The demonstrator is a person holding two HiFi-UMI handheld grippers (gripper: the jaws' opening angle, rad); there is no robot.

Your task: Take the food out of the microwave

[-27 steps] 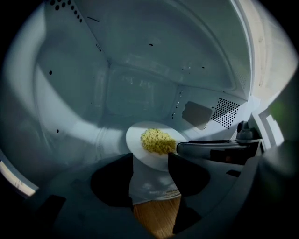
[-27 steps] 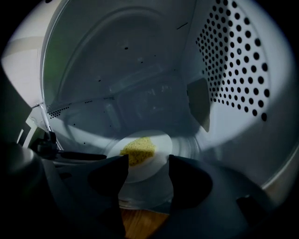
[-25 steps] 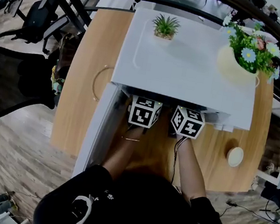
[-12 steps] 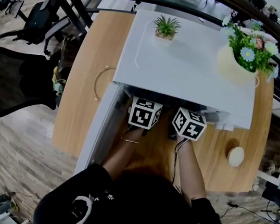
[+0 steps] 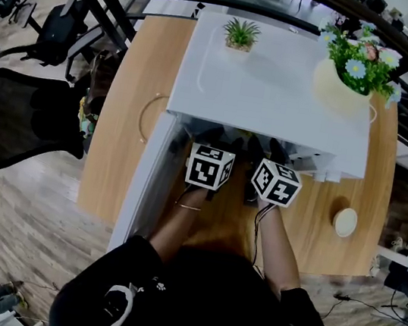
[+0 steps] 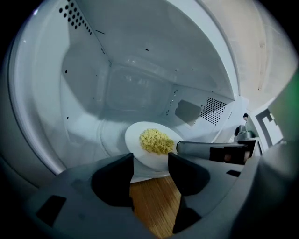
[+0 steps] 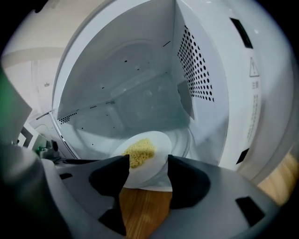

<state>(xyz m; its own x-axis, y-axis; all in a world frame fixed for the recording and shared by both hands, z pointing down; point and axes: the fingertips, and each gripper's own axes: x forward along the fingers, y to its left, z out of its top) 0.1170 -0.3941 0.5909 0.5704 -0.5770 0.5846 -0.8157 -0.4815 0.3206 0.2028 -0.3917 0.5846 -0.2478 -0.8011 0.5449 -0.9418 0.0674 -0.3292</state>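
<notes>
Crowning the microwave (image 5: 276,93) sit succulent (image 5: 240,34) and flowerpot (image 5: 338,91).

I hold my left forearm (image 5: 179,222) and right forearm (image 5: 276,243) stretched forward, side by side. My left gripper (image 6: 149,169) has its jaws spread apart. My right gripper (image 7: 147,172), just beside it, also has its jaws spread.

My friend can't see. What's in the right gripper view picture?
A white plate of yellow food sits inside an open white microwave. The right gripper has its two dark jaws apart in front of it, with the plate's near edge showing in the gap and a wooden table below.
</notes>
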